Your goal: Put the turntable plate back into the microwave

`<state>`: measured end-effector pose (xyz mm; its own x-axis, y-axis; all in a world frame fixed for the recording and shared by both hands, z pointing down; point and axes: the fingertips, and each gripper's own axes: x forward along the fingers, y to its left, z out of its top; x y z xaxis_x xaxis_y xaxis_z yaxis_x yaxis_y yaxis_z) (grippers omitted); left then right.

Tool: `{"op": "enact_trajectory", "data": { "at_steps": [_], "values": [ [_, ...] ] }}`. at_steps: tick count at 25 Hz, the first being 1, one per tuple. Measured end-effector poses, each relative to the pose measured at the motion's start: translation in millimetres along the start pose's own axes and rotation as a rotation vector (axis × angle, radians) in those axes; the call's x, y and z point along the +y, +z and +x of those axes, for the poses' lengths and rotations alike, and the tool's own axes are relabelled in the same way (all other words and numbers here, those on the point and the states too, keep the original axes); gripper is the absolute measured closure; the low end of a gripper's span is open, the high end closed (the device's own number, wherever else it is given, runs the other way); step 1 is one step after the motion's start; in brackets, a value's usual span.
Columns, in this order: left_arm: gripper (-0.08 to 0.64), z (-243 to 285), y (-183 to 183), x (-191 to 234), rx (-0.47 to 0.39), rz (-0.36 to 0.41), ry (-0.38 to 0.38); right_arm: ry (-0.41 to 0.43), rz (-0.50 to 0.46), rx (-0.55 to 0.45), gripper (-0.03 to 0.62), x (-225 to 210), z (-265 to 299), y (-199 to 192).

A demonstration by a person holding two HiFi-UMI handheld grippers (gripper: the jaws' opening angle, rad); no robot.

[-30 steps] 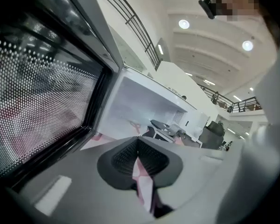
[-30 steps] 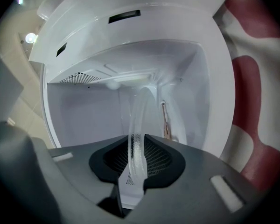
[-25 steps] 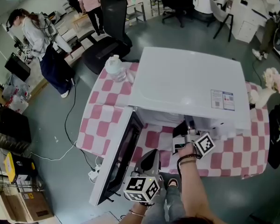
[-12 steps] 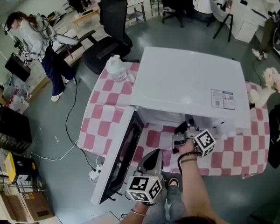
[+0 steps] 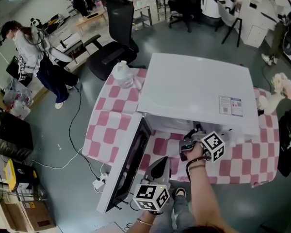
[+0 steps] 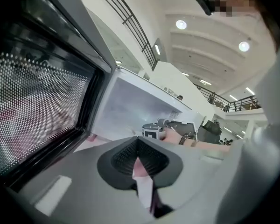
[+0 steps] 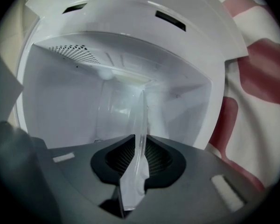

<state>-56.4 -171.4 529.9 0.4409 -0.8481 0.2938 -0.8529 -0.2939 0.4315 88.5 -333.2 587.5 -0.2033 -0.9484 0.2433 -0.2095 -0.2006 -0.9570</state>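
The white microwave (image 5: 194,89) stands on a pink-checked table with its door (image 5: 128,166) swung open to the left. My right gripper (image 5: 191,137) reaches into the cavity mouth. In the right gripper view the clear glass turntable plate (image 7: 130,111) stands on edge inside the white cavity (image 7: 60,92), its rim between the pads of my right gripper (image 7: 139,141), whose jaws are opening slightly while the pads still touch the rim. My left gripper (image 5: 157,166) hangs shut below the door, holding nothing. In its own view my left gripper (image 6: 138,146) faces the door's mesh window (image 6: 37,106).
A clear plastic bottle (image 5: 121,73) stands on the checked cloth (image 5: 106,125) left of the microwave. A black office chair (image 5: 114,33) is behind the table. A person (image 5: 34,47) stands at the far left. A plush toy (image 5: 281,89) sits at the right edge.
My right gripper has rolled a little at the cavity mouth, its marker cube turning, with the plate still in it. My left gripper has stayed put. The person at left has stepped away.
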Motion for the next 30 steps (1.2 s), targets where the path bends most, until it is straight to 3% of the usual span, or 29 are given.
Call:
{"op": "enact_trajectory", "data": {
  "at_steps": [16,30],
  "values": [
    [0.560,0,4,-5,-0.008,0.001,-0.012,-0.179,-0.157,0.079,0.492,-8,-6,-5],
    [0.560,-4,3,-18,-0.014,0.001,-0.029,-0.190,-0.144,0.120,0.480,-11,-16,-12]
  ]
}}
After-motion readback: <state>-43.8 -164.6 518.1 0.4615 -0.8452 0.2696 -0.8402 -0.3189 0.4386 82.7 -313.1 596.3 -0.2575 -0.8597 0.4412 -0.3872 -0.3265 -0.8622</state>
